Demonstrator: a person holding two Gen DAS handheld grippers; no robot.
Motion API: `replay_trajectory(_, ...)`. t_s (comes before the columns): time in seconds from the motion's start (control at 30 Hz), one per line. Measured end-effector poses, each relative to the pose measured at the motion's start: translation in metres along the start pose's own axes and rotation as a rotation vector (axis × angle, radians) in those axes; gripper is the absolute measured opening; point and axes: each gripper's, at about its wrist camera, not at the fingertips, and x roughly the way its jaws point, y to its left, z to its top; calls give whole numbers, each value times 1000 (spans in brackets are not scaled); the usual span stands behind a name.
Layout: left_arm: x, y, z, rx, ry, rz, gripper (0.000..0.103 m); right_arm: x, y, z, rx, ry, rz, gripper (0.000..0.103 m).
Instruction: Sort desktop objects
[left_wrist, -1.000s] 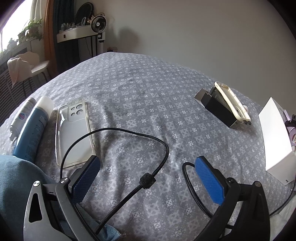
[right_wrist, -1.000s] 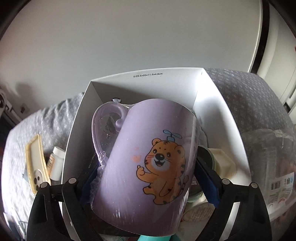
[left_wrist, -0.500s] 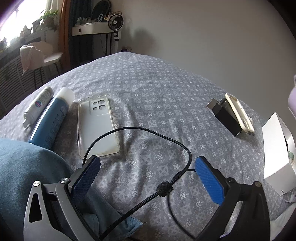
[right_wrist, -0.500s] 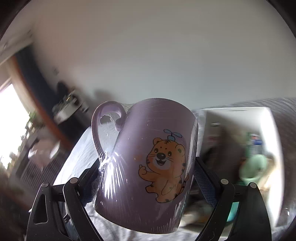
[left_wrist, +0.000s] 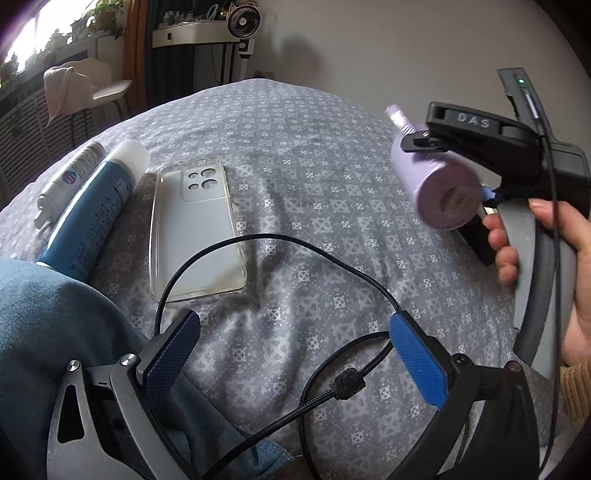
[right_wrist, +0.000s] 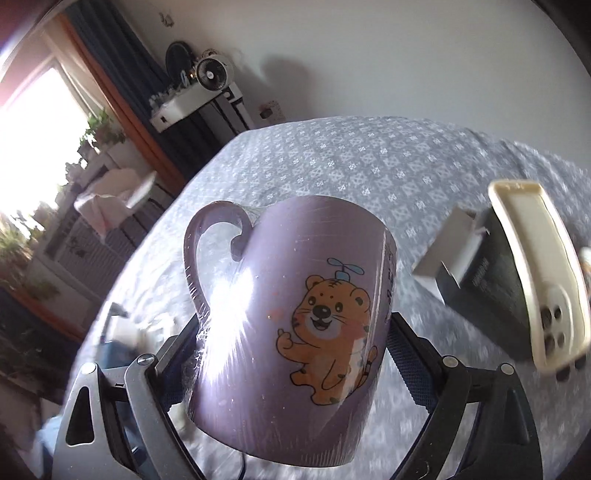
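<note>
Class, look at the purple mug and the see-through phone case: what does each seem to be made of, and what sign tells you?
Purple mug: probably glazed ceramic, glossy, judging by its thick handle and bright glare; crinkled clear film seems to wrap it.
Phone case: likely soft clear plastic or silicone, since the patterned cloth shows faintly through it, with moulded camera cut-outs.

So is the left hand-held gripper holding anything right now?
No, the left hand-held gripper is open, its blue pads apart over the grey cloth with only a black cable between them.
</note>
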Motion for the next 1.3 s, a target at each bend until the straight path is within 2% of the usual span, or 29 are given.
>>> replay_trajectory(0.07,2,-1,-1,0,10,6,103,8,11,1,-64,2,-48,97)
replay_trajectory(0.13,5,-1,-2,-4,18,15,103,3,7,0,-88,-38,-55,98)
replay_trajectory(0.23,10,-4,0,-19,3,31,103,-16,-13,-7,-80,-68,-59,103)
replay_trajectory(0.33,20,-11,7,-25,-9,50,103,-36,-34,-21,-109,-83,-141,103)
replay_trajectory(0.47,38,-20,17,-12,-92,104,103,-39,-62,-40,-183,-109,-206,103)
replay_trajectory(0.53,57,-14,18,-38,-69,122,103,-39,-66,-53,-239,-137,-222,103)
replay_trajectory(0.6,70,-17,18,-7,-38,168,103,-37,-61,-65,-316,-159,-247,103)
replay_trajectory(0.7,75,-30,18,59,-21,247,103,-33,-61,-78,-340,-138,-176,103)
replay_trajectory(0.8,77,-32,17,72,-13,266,103,-11,-68,-85,-313,-7,-121,103)
replay_trajectory(0.83,77,-32,18,71,-13,266,103,-8,-71,-84,-298,1,-105,103)
replay_trajectory(1.3,80,-32,20,70,-12,264,103,-7,-70,-87,-296,-11,-98,103)
